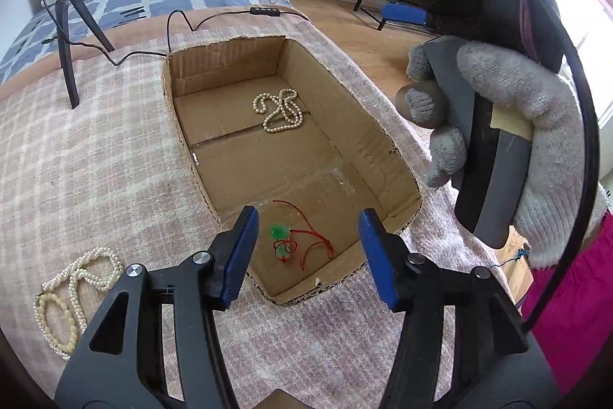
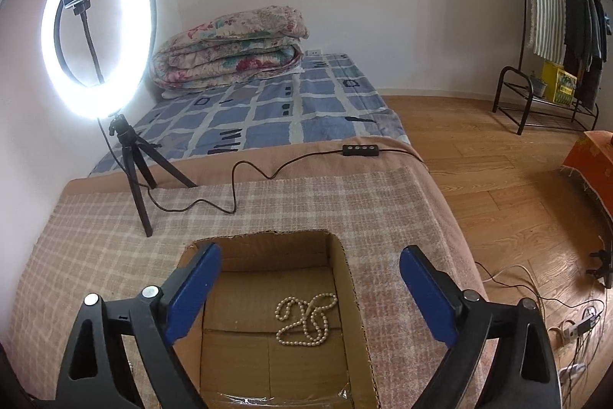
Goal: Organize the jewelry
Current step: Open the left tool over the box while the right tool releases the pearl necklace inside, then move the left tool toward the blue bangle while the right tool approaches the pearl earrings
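Observation:
An open cardboard box (image 1: 345, 91) sits on a plaid blanket. A white pearl necklace (image 1: 279, 110) lies on its floor toward the far end, also seen in the right wrist view as the pearl necklace (image 2: 306, 319). A red cord with green stones (image 1: 293, 242) rests on the box floor at the near end, below my left gripper (image 1: 308, 255), which is open with nothing pressed between its blue pads. My right gripper (image 2: 310, 298) is open wide above the box (image 2: 360, 294), empty. More pearl strands (image 1: 72, 294) lie on the blanket left of the box.
A ring light on a small tripod (image 2: 95, 37) stands at the blanket's far left, its cable (image 2: 237, 179) trailing behind the box. A gloved hand (image 1: 528, 125) holds the other gripper at right. Wooden floor (image 2: 498, 186) and loose cables (image 2: 574, 324) lie to the right.

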Tool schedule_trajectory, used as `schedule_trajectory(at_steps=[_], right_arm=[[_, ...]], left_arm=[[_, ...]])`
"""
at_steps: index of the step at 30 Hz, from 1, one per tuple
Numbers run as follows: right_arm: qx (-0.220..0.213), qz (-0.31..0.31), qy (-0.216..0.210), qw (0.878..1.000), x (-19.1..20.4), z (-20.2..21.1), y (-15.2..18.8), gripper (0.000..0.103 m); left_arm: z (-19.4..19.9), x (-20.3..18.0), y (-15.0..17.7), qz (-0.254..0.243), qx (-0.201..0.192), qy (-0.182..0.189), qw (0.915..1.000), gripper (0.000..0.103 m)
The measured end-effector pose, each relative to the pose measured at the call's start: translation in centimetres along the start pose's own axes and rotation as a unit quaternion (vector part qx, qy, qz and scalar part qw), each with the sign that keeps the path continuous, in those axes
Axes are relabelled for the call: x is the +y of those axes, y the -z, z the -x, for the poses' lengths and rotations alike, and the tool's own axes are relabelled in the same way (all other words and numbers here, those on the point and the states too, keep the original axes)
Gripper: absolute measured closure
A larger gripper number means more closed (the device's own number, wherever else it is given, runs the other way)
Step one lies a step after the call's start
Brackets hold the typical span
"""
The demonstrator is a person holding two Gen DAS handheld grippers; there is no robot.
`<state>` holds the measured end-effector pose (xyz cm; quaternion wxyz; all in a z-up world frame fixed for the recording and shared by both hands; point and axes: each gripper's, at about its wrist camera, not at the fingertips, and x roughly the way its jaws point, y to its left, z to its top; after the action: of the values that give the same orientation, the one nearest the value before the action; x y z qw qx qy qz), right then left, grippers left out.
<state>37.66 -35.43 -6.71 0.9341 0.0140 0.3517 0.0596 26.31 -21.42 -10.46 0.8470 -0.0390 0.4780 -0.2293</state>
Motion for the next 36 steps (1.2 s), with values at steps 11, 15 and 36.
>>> schedule_trajectory(at_steps=[11,15,36], right_arm=[[-0.015,0.013,0.028,0.999,1.3,3.4,-1.1,0.000],[-0.025,0.007,0.034,0.999,1.4,5.5,-1.2,0.000],[-0.057,0.046,-0.016,0.997,7.0,16.0,4.5,0.012]], left_arm=[[3.8,0.5,0.5,-0.005,-0.021,-0.008,0.9997,0.047],[5.8,1.3,1.3,-0.013,-0.029,-0.016,0.9994,0.046],[17.8,12.0,4.8,0.052,-0.089,-0.052,0.9933,0.046]])
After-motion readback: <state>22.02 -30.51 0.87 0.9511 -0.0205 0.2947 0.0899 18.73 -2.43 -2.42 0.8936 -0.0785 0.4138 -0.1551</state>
